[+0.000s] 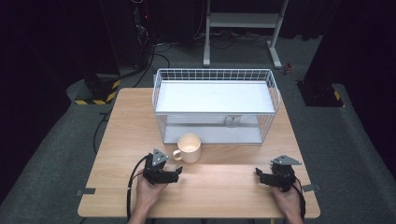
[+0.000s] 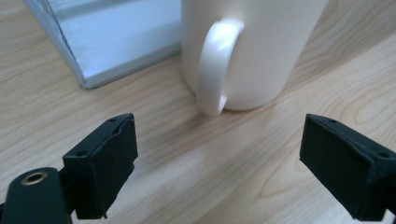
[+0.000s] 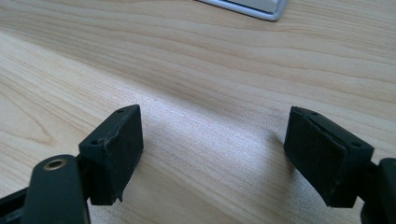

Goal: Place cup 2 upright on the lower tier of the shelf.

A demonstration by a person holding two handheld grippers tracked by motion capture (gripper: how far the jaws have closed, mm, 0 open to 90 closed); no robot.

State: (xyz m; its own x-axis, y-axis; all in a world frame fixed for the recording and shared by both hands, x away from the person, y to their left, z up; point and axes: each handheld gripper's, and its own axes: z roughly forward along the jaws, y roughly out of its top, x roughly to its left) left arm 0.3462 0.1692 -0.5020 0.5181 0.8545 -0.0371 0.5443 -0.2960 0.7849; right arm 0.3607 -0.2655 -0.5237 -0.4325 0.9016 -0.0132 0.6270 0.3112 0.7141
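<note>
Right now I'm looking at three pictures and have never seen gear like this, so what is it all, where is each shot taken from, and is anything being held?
A person holds a hand-operated two-jaw tool in each hand. One camera looks down from above on a wooden table. It shows the left gripper, the right gripper, a cream mug and a white wire basket. The other two pictures come from cameras riding on each gripper, looking along its black jaws. Both grippers are open and hold nothing; the left one faces the mug's handle without touching it.

Each hand holds a black gripper: the left gripper [image 1: 179, 171] and the right gripper [image 1: 258, 172]. Both have a grey three-cornered plate on top, thick black cables, blocky jaws and small screw holes.
</note>
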